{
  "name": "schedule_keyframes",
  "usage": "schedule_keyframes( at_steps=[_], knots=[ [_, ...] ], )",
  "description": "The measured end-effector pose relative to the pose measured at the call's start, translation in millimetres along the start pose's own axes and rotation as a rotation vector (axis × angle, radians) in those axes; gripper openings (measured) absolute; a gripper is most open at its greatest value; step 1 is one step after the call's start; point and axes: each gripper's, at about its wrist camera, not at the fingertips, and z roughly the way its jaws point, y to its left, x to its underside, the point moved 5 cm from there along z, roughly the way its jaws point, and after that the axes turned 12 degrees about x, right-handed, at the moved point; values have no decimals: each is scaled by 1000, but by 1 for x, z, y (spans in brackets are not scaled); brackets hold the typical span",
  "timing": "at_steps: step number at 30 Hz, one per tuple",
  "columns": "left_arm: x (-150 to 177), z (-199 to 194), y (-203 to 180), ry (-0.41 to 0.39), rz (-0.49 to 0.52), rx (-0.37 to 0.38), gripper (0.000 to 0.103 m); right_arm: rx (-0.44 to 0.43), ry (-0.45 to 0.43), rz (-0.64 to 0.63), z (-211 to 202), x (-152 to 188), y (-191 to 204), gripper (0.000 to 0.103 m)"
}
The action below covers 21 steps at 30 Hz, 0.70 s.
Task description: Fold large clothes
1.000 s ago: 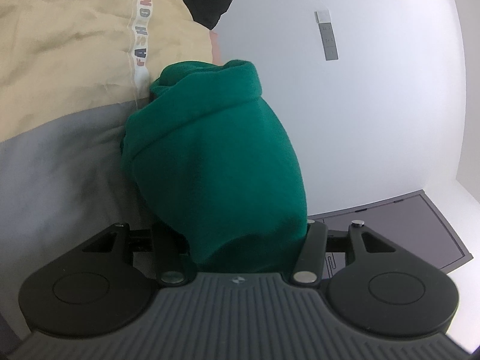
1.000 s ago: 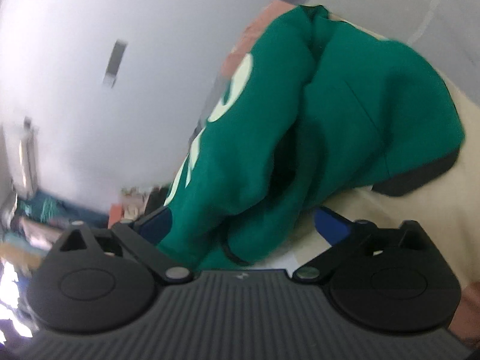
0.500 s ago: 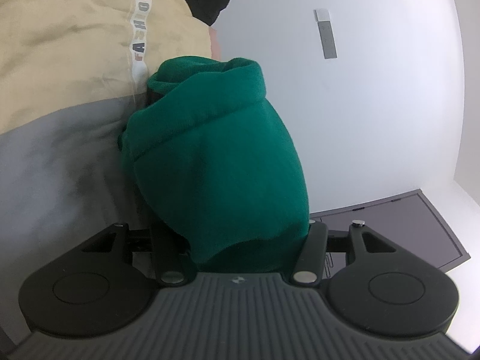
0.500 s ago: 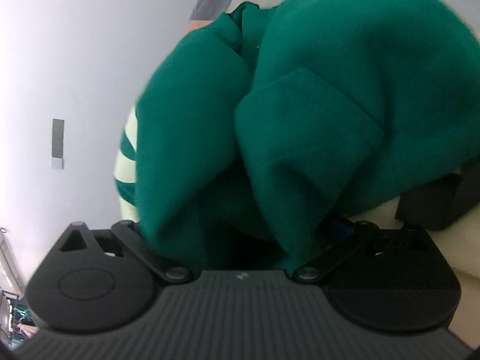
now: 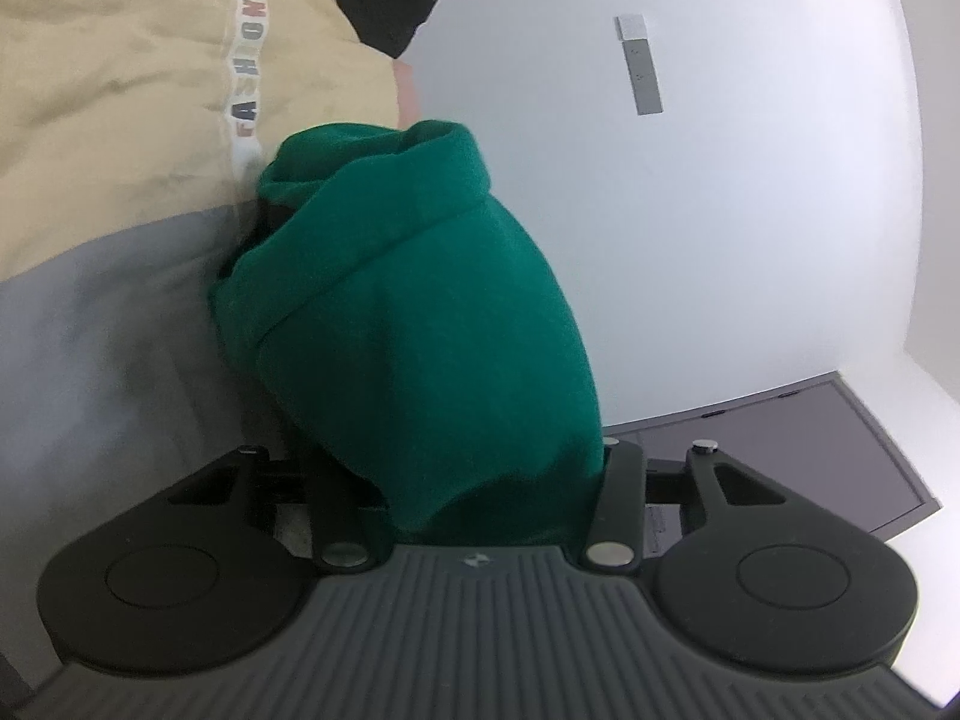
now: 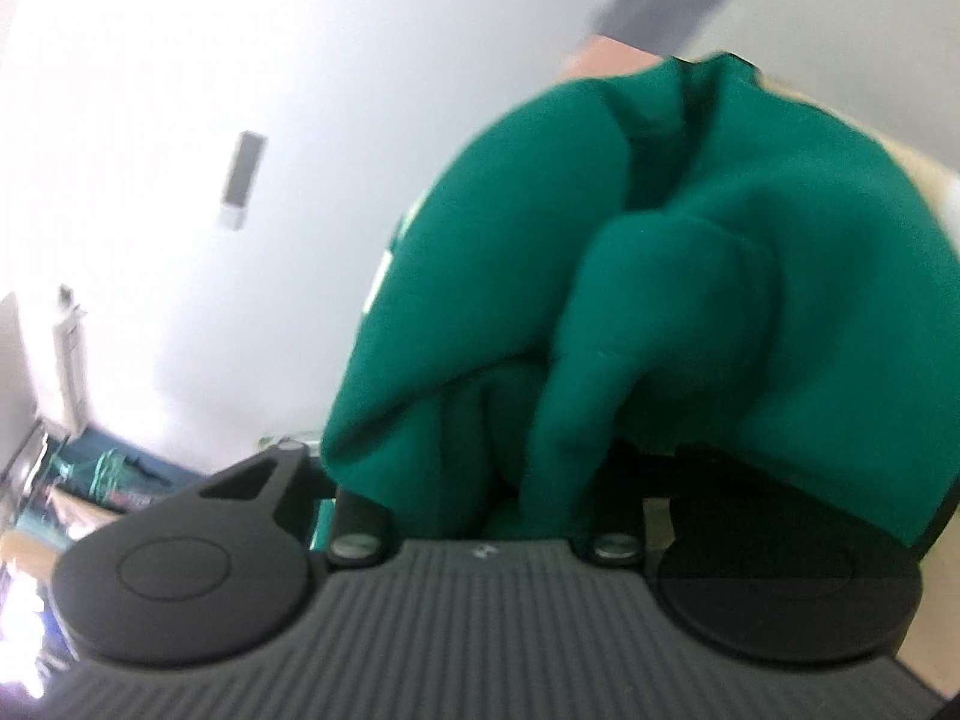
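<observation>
left gripper (image 5: 480,480): I've got it closing on the green sweatshirt (image 5: 420,324)
right gripper (image 6: 486,498): closing too, bunched sweatshirt (image 6: 690,312) between its jaws

Black ribbed left gripper (image 5: 486,474) body, round side discs, silver screws, beige-and-grey lettered top (image 5: 120,120)

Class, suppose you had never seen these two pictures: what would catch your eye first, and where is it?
A bunched green sweatshirt fills the middle of both views, its folds sitting between the jaws of the left hand-held gripper and the right hand-held gripper, both of which are closing. Behind it, at the left view's upper left, lies a beige garment with a lettered stripe.
</observation>
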Motion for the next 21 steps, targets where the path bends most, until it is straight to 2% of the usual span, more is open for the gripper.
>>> schedule_keyframes(
  at_steps=[5, 10, 16, 19, 21],
  knots=[
    [9, 1, -21, 36, 12, 28, 50, -60, 6, -64, -35, -18, 10, 36],
    [28, 25, -59, 96, 67, 58, 50, -113, -14, -94, -71, -53, 13, 36],
    [60, 90, -107, 155, 117, 121, 50, -160, -106, -122, -114, -116, 19, 36],
    [74, 134, -125, 182, 136, 149, 49, -169, -152, -125, -127, -153, 13, 36],
    [86, 167, -131, 199, 146, 159, 49, -172, -182, -135, -141, -165, 3, 36]
  ],
)
